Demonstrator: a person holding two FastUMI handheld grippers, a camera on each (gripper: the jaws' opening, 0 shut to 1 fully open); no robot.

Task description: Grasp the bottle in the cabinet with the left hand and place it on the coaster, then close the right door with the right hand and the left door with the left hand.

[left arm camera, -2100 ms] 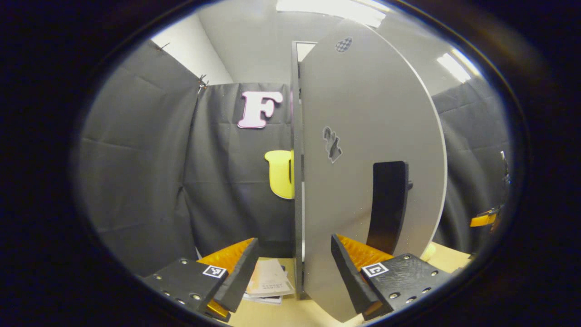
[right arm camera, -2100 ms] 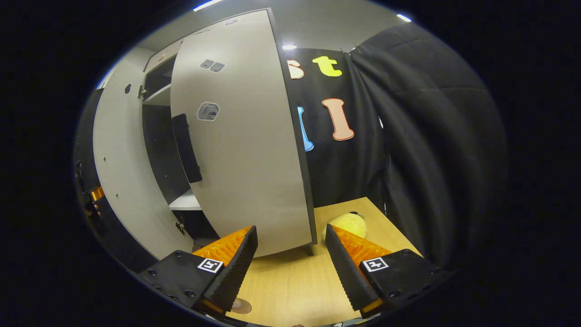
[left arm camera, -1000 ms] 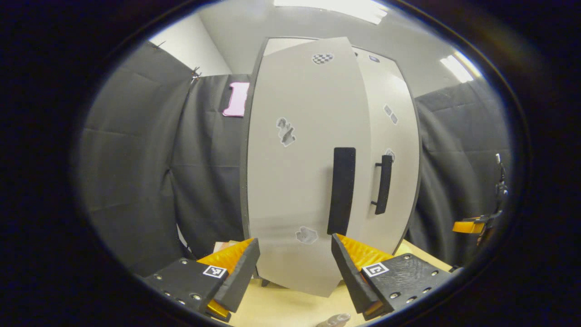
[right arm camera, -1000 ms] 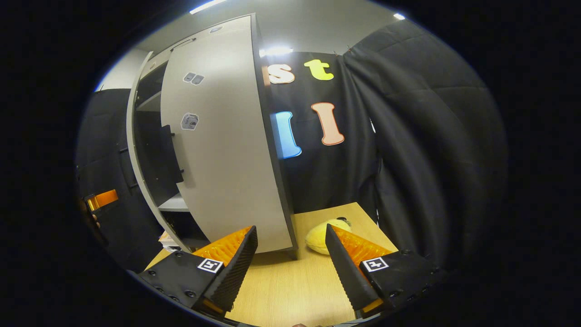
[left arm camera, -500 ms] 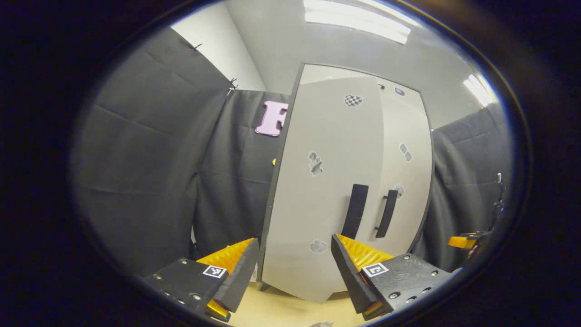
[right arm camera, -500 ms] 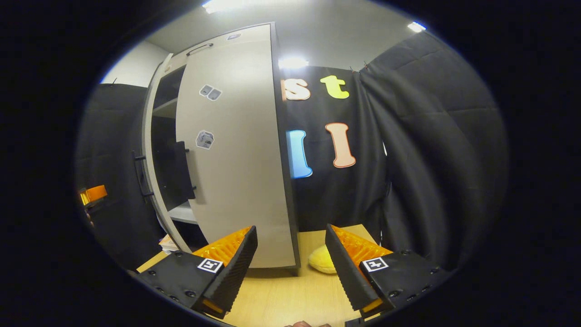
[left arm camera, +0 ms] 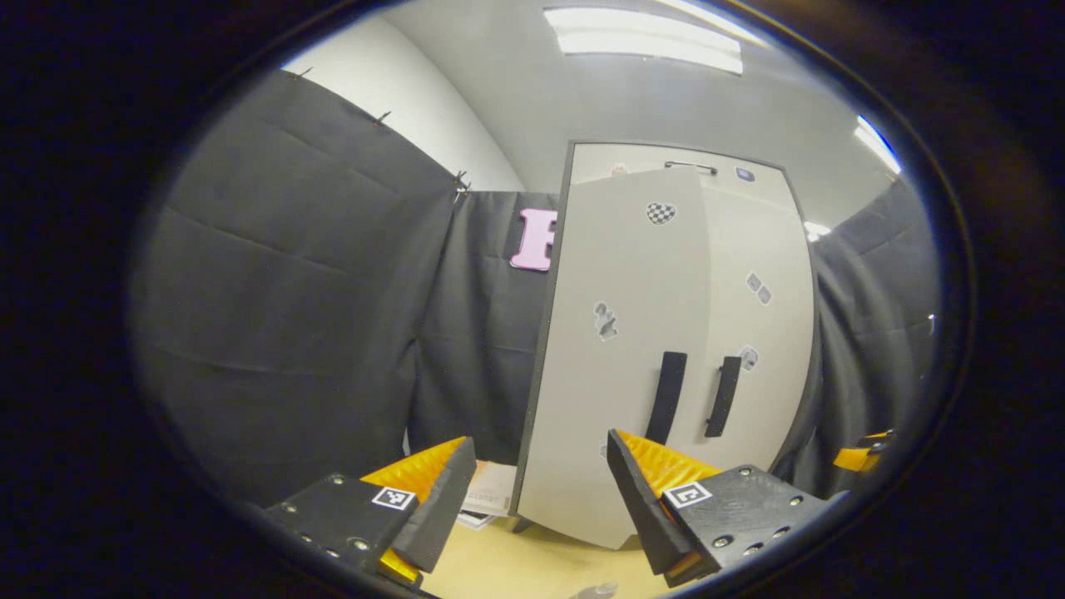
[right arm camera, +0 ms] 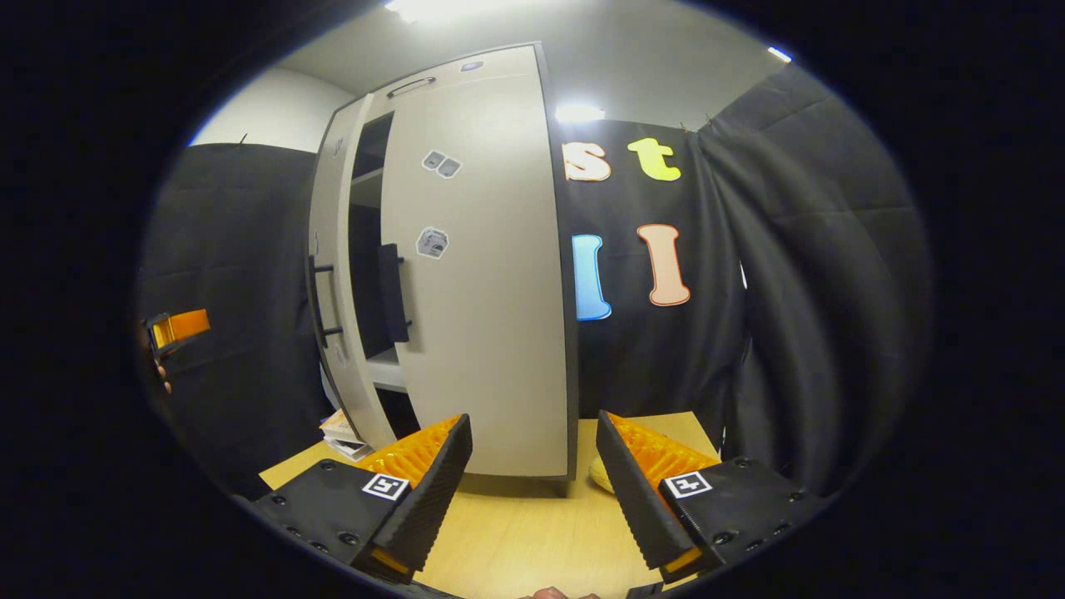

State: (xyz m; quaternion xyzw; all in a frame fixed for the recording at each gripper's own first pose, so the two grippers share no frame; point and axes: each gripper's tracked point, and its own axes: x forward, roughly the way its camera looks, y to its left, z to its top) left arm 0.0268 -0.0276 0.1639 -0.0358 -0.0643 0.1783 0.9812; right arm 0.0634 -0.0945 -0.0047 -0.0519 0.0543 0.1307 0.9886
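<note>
Tongs first: left tongs point(left arm camera: 541, 491) and right tongs point(right arm camera: 532, 487) both gape, gripping nothing. Beyond them the tall grey cabinet's left door point(left arm camera: 620, 366) stands slightly ajar — a stiff, light, smooth panel, probably best pushed beside its black bar handle point(left arm camera: 667, 398). Right door point(right arm camera: 482, 299) looks shut. Pale wooden desk point(right arm camera: 532, 532) below; black-curtained booth around.

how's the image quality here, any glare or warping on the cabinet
Left gripper view: fisheye bows the cabinet edges; ceiling light blown out, doors evenly lit. Right gripper view: right door curves likewise; a bright lamp flares beside its top edge; tabletop sharp.
</note>
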